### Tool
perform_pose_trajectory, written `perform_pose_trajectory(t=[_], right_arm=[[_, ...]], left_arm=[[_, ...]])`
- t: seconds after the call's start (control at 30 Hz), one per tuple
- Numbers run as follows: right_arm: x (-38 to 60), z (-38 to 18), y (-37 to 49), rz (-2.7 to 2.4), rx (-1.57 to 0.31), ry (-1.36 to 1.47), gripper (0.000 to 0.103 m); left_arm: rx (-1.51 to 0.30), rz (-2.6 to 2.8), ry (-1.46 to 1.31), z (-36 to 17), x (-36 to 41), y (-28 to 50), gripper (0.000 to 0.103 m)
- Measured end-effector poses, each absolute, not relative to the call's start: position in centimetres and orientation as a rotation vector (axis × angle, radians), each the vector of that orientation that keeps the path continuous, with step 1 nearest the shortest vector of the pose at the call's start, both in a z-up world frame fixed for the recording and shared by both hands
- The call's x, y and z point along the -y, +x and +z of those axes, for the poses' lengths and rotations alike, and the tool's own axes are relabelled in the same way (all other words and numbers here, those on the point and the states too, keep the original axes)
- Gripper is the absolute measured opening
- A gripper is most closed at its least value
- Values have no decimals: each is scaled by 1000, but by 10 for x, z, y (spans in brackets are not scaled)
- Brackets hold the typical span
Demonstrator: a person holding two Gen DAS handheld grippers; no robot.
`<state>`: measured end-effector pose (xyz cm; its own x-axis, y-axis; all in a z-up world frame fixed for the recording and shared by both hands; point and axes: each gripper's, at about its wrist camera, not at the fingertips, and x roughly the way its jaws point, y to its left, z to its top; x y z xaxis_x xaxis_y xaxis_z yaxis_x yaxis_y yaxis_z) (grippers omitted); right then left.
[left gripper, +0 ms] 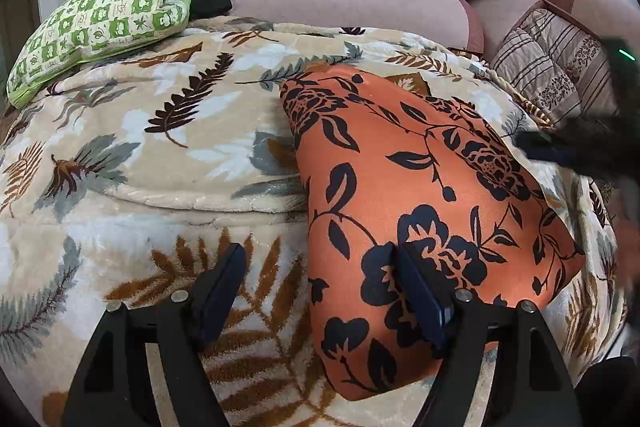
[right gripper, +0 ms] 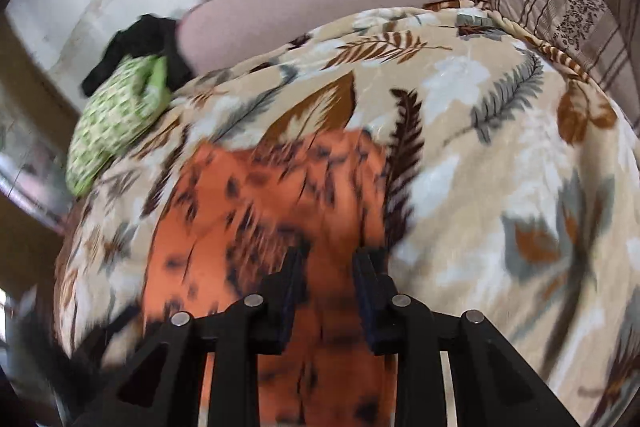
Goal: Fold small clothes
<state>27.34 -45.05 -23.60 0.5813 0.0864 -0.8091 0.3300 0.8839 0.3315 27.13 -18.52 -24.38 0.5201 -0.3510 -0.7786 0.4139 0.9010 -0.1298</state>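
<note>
With the left tongs (left gripper: 316, 267) spread wide and empty astride the near left edge of the orange floral garment (left gripper: 420, 195) on the leaf-print blanket (left gripper: 160, 131), and the right tongs (right gripper: 326, 263), blurred, seemingly part-open and empty over it, pinch only the edge before folding.

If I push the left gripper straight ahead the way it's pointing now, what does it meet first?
Probably the left edge of the orange cloth with black flowers. The open left gripper straddles that edge, its right finger over the cloth and its left finger over the beige leaf-print blanket. Depth is unclear.
</note>
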Motion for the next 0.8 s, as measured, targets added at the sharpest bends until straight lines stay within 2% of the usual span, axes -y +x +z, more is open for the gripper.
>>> perform_pose_trajectory(t=[0.23, 0.37, 0.5, 0.67, 0.8], right_arm=[[475, -289, 381, -209, -1139, 533, 29], [487, -301, 405, -225, -1155, 558, 30], [489, -291, 398, -222, -1135, 570, 30], [467, -251, 341, -144, -1006, 552, 30], [443, -235, 288, -89, -985, 494, 30]], left_arm=[[-929, -468, 65, -246, 187, 277, 80], [-930, -468, 69, -246, 188, 277, 80], [-937, -466, 59, -246, 186, 276, 80], [-935, -460, 58, -246, 186, 275, 80], [-939, -457, 49, -247, 186, 276, 81]])
